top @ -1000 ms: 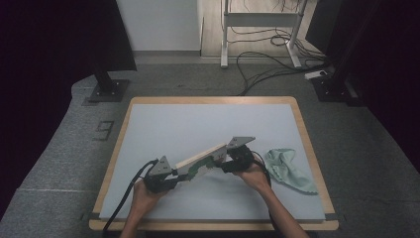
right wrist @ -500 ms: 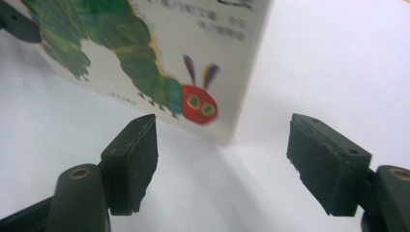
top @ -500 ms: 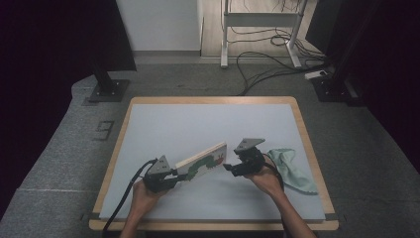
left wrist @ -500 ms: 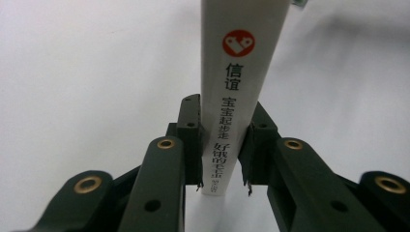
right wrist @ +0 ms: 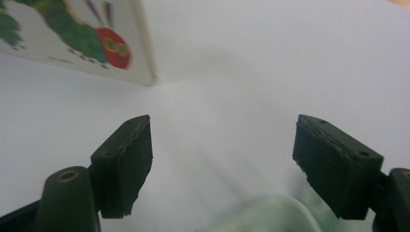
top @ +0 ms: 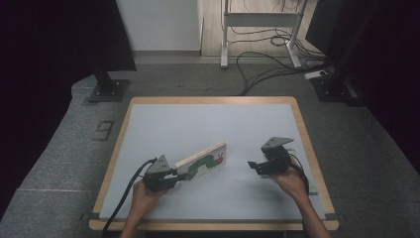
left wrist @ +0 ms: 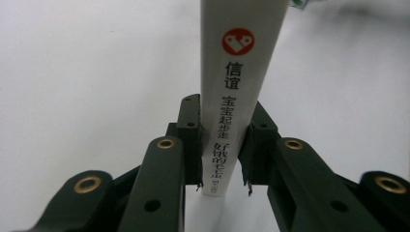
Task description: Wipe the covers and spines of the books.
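A picture book (top: 204, 159) with a green caterpillar on its cover is held on edge over the white table top (top: 198, 124). My left gripper (top: 179, 174) is shut on its near end. In the left gripper view both pads press the white spine (left wrist: 239, 58), and the left gripper (left wrist: 223, 145) sits across it. My right gripper (top: 253, 166) is to the right of the book, apart from it. Its jaws have just been opening and nothing is between them. In the right gripper view the right gripper (right wrist: 222, 164) stands open, with the book's corner (right wrist: 72, 34) at upper left.
A pale green cloth (right wrist: 261, 215) lies on the table under my right hand. The table has a wooden rim (top: 213, 100). Beyond it on the grey floor are black stand bases (top: 106, 89), a white frame (top: 257, 20) and loose cables (top: 267, 59).
My right gripper has let go of the book's far end, opened wider and moved to the right. The left gripper has kept still with the book in it.
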Demonstrator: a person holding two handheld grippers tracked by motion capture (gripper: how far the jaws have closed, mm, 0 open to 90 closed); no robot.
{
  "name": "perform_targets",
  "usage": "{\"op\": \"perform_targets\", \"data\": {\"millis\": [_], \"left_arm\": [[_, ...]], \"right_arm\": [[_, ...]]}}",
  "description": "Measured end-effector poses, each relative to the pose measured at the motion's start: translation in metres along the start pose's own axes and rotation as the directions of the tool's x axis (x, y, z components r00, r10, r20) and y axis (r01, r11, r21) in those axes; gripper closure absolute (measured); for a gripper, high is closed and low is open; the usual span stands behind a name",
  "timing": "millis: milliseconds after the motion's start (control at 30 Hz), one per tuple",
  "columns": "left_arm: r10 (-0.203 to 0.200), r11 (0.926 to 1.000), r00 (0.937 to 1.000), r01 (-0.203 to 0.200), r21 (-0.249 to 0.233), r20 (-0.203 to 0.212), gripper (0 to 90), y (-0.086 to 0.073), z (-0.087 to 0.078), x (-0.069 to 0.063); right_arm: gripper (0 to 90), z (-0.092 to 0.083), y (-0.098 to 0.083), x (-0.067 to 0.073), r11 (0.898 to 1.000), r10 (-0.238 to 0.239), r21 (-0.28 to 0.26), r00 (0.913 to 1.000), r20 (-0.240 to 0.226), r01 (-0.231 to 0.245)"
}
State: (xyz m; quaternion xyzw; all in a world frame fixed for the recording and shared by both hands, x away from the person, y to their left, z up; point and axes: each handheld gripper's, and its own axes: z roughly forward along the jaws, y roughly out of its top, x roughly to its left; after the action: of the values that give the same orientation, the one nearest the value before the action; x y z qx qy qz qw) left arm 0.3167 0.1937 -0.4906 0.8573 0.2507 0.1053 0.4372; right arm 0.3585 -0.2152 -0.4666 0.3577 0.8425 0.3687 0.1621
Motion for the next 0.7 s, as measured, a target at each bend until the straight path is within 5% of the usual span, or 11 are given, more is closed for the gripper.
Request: {"op": "perform_targets", "data": {"millis": [300, 700], "left_arm": [[-0.009, 1.0, 0.9999, 0.009, -0.003, 0.005, 73.1, 0.0, 0.0, 0.001], [-0.007, 1.0, 1.0, 0.007, 0.002, 0.006, 72.9, 0.0, 0.0, 0.0]], "right_arm": [[16.8, -0.019, -0.03, -0.031, 0.995, 0.085, 0.044, 0.9886, 0.124, -0.091], [16.5, -0.006, -0.067, -0.051, 0.976, 0.118, 0.155, 0.9696, 0.214, -0.153]]}}
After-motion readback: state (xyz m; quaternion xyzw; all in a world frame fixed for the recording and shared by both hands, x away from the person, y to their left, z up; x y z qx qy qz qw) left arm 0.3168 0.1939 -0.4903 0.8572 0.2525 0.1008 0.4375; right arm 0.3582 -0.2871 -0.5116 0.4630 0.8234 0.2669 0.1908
